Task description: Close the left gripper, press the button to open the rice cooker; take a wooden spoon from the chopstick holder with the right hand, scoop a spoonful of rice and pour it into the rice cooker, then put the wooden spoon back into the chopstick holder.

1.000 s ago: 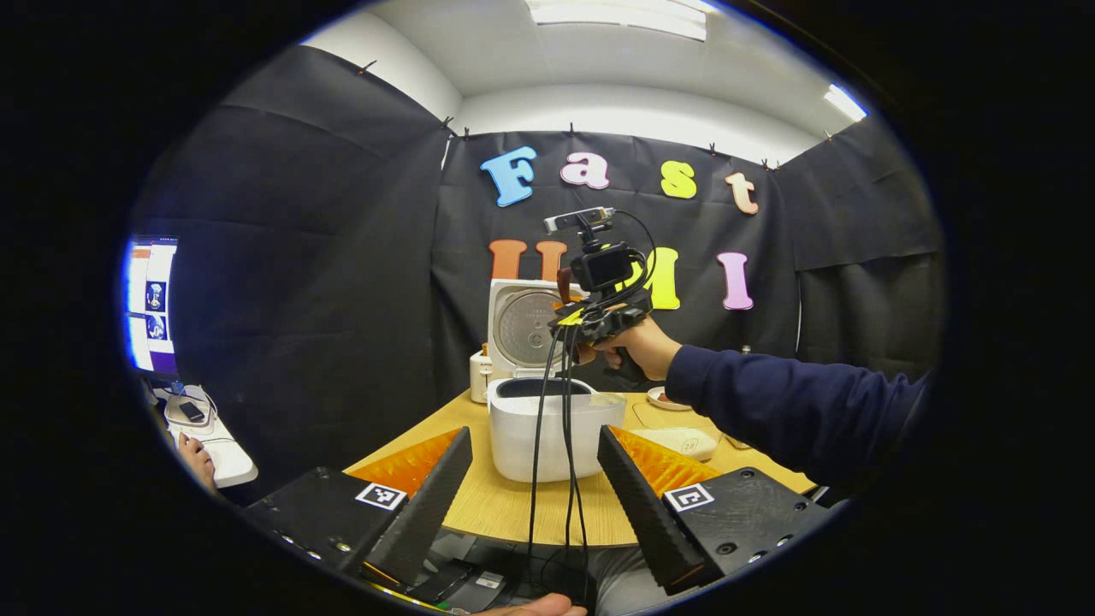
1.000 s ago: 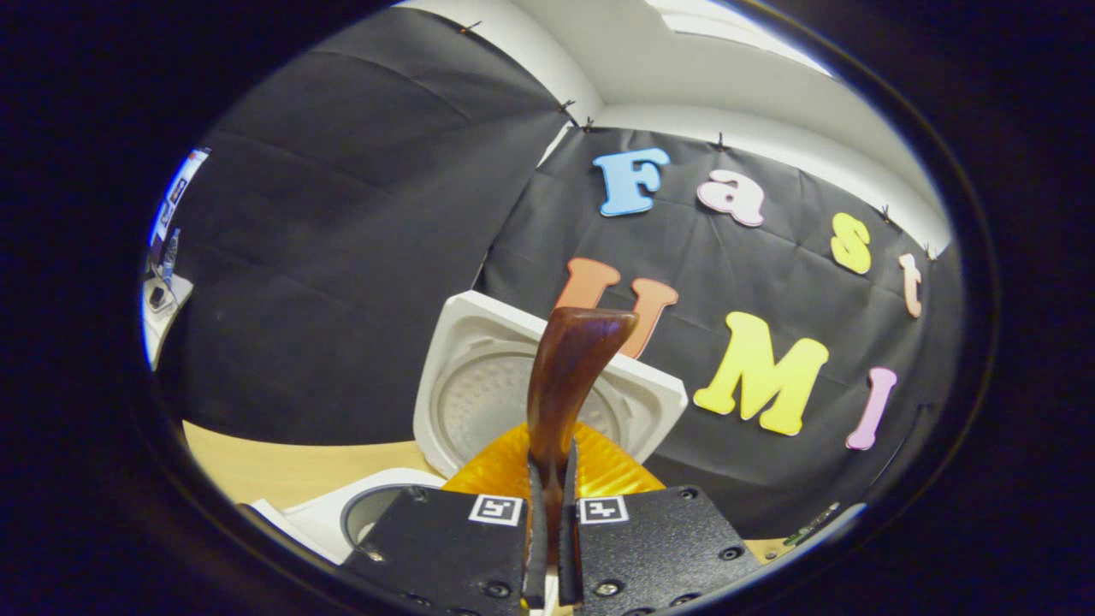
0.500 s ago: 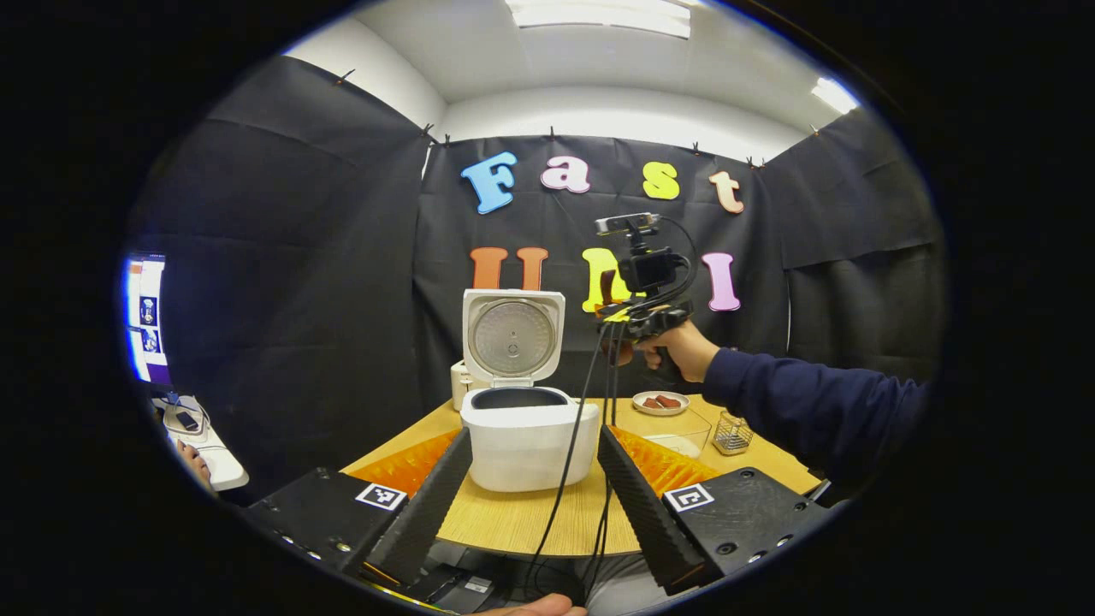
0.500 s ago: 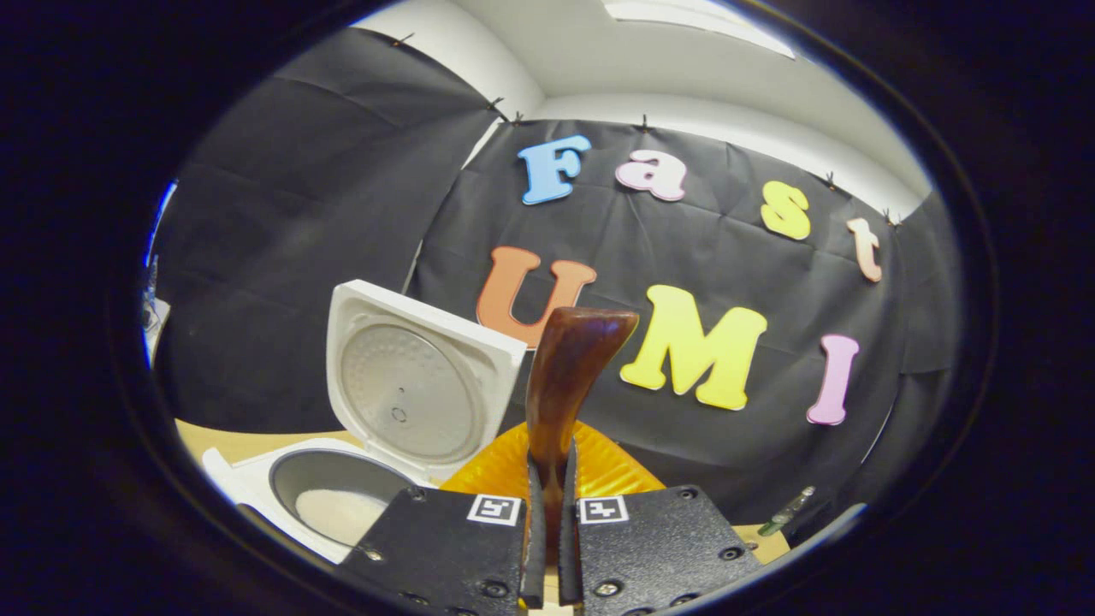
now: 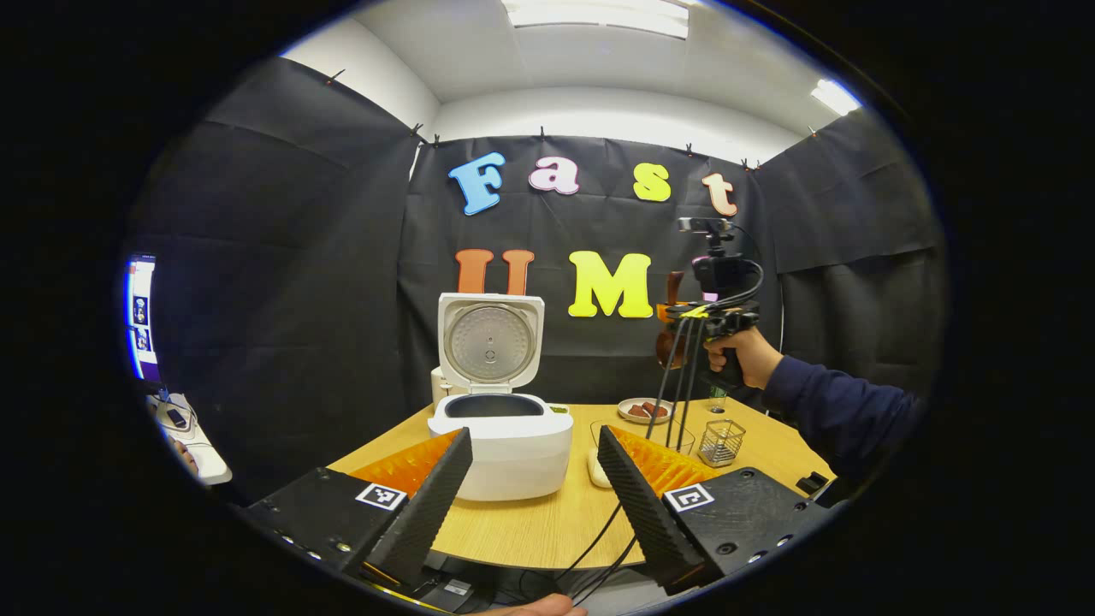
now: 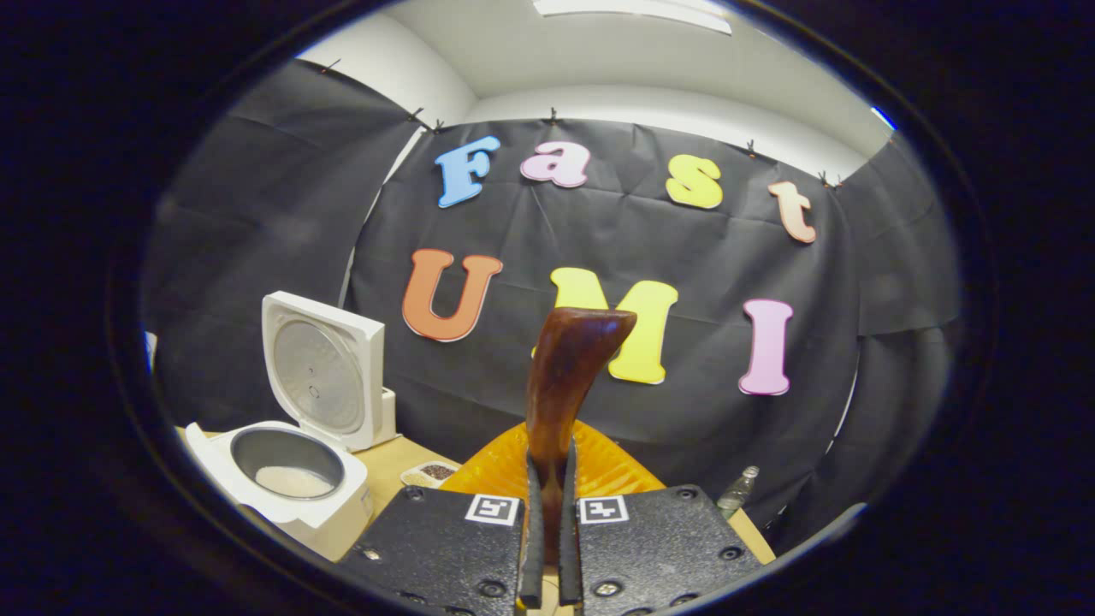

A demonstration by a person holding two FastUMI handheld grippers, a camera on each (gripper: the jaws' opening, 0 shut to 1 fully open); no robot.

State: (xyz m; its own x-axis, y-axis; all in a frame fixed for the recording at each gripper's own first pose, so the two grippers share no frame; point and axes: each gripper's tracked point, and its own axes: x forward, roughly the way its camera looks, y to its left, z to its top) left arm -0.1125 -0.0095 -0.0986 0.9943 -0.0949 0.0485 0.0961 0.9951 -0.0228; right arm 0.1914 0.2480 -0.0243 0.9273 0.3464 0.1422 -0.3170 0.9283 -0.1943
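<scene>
The right hand-held gripper (image 6: 547,513) is clamped on the wooden spoon (image 6: 569,376), a stiff, light, smooth tool best gripped mid-handle. The chopstick holder (image 5: 721,441) stands at 4 o'clock on the table (image 5: 530,522), the rice cooker (image 5: 500,436) open, apparently with rice inside. The left hand-held gripper (image 5: 535,488) gapes, empty.

Black cloth (image 5: 299,282) hangs as booth walls, clipped along its top edge. White wall (image 5: 599,120) shows above it. White ceiling (image 5: 479,43) with lit light panels (image 5: 599,13). Round-edged wooden table (image 5: 530,522) at centre. At far left, a lit screen (image 5: 139,316) over a white desk (image 5: 192,436).
</scene>
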